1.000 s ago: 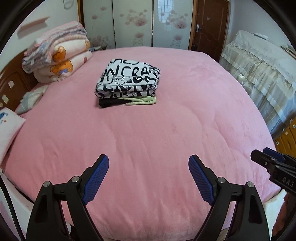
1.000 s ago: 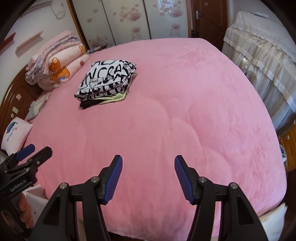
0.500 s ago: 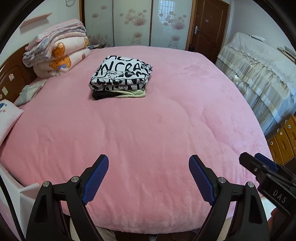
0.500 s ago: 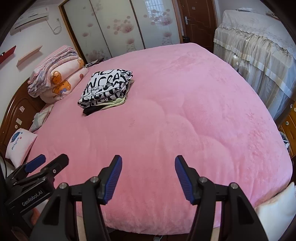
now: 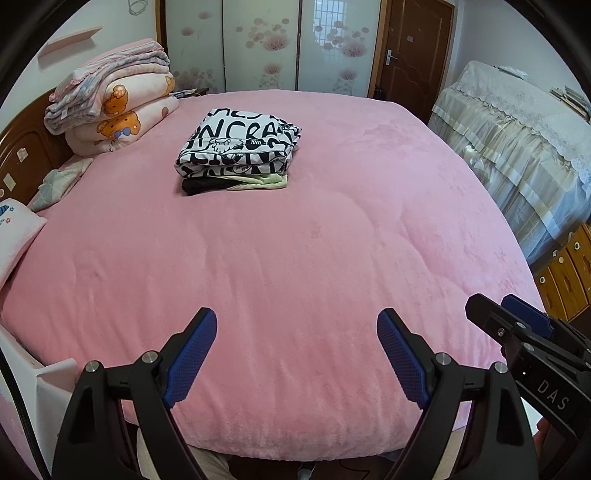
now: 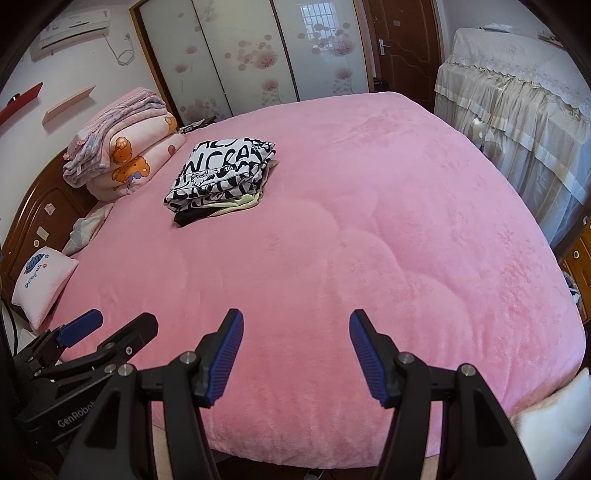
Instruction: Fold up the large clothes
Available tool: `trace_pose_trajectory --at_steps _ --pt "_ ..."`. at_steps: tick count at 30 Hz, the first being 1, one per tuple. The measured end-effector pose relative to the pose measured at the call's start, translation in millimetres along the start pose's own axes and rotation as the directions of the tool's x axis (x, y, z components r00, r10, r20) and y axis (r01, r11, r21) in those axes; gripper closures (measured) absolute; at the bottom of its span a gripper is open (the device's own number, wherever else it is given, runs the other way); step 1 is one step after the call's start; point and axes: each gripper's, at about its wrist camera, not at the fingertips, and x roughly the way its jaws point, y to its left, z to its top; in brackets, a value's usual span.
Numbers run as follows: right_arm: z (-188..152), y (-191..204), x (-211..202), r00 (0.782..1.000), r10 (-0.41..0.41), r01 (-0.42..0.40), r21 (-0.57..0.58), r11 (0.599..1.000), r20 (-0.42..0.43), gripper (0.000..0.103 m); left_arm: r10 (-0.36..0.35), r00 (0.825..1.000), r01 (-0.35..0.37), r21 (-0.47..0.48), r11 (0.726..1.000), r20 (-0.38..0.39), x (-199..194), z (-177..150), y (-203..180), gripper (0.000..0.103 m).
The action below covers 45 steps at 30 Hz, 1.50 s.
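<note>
The folded clothes [image 5: 238, 149] lie stacked far across the bed [image 5: 295, 258], ahead-left of both empty, wide-open tongs, left tongs [image 5: 296, 326] nearer.

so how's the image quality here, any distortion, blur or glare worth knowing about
Left wrist view: strong fisheye bulges the pink blanket and bends the wardrobe doors, dark vignette in the corners, soft even daylight, lettering on the folded black-and-white garment sharp. Right wrist view: same bulge and vignette, bright window pane slightly washed out, no motion blur, right gripper crisp.
</note>
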Motion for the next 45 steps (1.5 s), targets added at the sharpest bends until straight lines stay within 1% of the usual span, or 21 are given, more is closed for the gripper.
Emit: trace_pose_trajectory --at_steps 3,9,15,25,35,45 --pt "-2.5 -0.7 0.5 1.0 0.012 -0.012 0.008 1.0 -0.006 0.043 -0.005 1.0 0.005 0.005 1.0 -0.003 1.6 -0.1 -1.0 0.015" --pt "-6.0 1.5 0.5 1.0 0.005 -0.005 -0.001 1.0 0.0 0.043 -0.008 1.0 0.008 -0.001 1.0 -0.014 3.2 -1.5 -2.2 0.015" --pt "-8.2 3.1 -1.4 1.0 0.017 -0.017 0.001 1.0 0.004 0.043 0.011 1.0 -0.011 0.009 1.0 -0.007 -0.3 -1.5 -3.4 0.015" --pt "-10.4 3.7 -7.5 0.999 0.027 -0.028 0.003 1.0 0.022 0.043 0.015 1.0 -0.015 0.006 1.0 0.001 -5.9 -3.4 -1.4 0.016" --pt "-8.7 3.7 -10.9 0.999 0.022 -0.022 0.005 1.0 0.036 0.043 0.022 1.0 -0.022 0.001 1.0 0.008 -9.2 -4.5 -1.2 0.016" --pt "-6.9 5.7 -8.0 0.999 0.011 -0.011 0.004 1.0 0.031 0.043 0.026 1.0 -0.026 -0.003 1.0 -0.01 -5.5 -1.8 -3.1 0.016"
